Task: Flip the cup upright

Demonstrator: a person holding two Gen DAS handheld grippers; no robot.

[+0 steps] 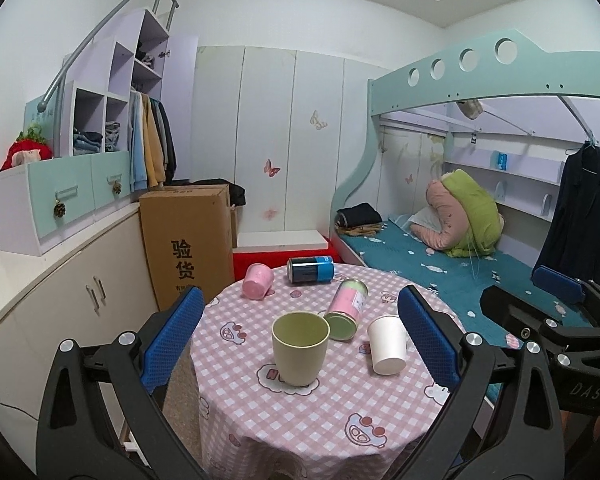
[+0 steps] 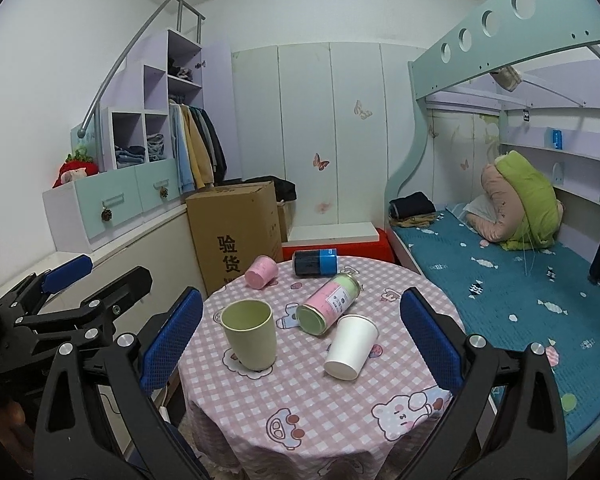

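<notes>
On a round table with a pink checked cloth (image 1: 300,412) (image 2: 308,396), a green cup (image 1: 299,347) (image 2: 250,334) stands upright, mouth up. A white paper cup (image 1: 387,344) (image 2: 351,346) stands upright to its right. A pink cup (image 1: 257,281) (image 2: 261,271) lies on its side at the far left of the table. My left gripper (image 1: 300,346) is open and empty, held back from the table's near edge with the green cup between its fingers in view. My right gripper (image 2: 300,344) is open and empty, likewise back from the table.
A pink and green tin (image 1: 346,308) (image 2: 329,304) and a dark blue can (image 1: 310,269) (image 2: 315,262) lie on their sides on the table. A cardboard box (image 1: 186,240) and cabinets stand left. A bunk bed (image 1: 460,256) is at the right.
</notes>
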